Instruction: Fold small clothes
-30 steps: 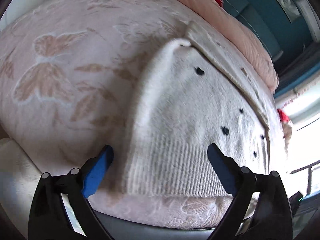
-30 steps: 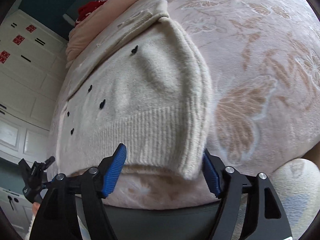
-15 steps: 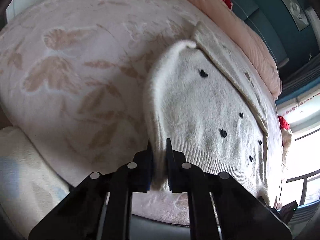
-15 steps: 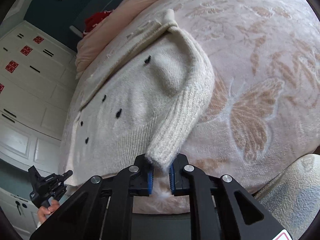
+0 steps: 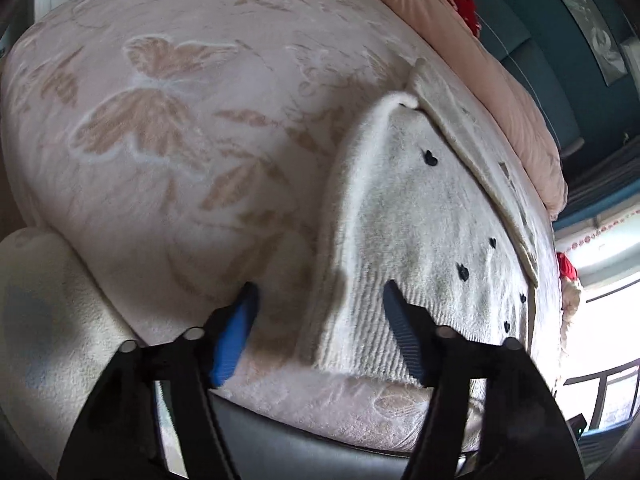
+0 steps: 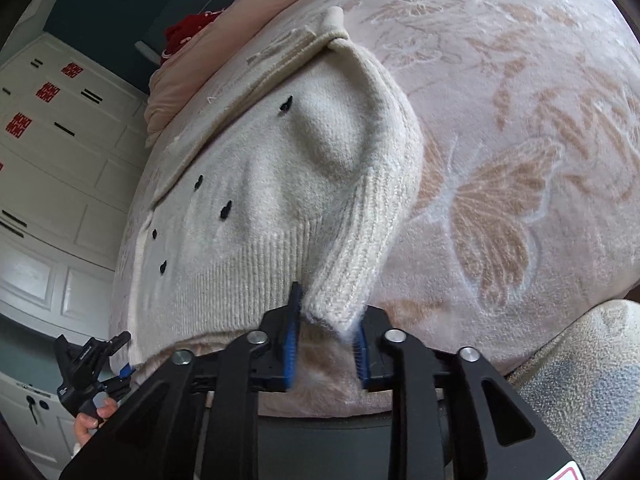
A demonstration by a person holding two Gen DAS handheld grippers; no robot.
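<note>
Risk on the left first: left gripper (image 5: 320, 320) has just been opening, jaws now wide, pads clear of the cream knitted cardigan with small black hearts (image 5: 420, 232), whose ribbed hem corner lies between them on the pink butterfly-print bed blanket (image 5: 160, 128). A re-close could catch blanket pile with the knit. Right gripper (image 6: 326, 340) has also been opening, jaws partly apart; the ribbed cuff (image 6: 340, 304) sits between them, seemingly loose. Lifting now would likely drop it, and the sleeve bulge would crease the fold.
</note>
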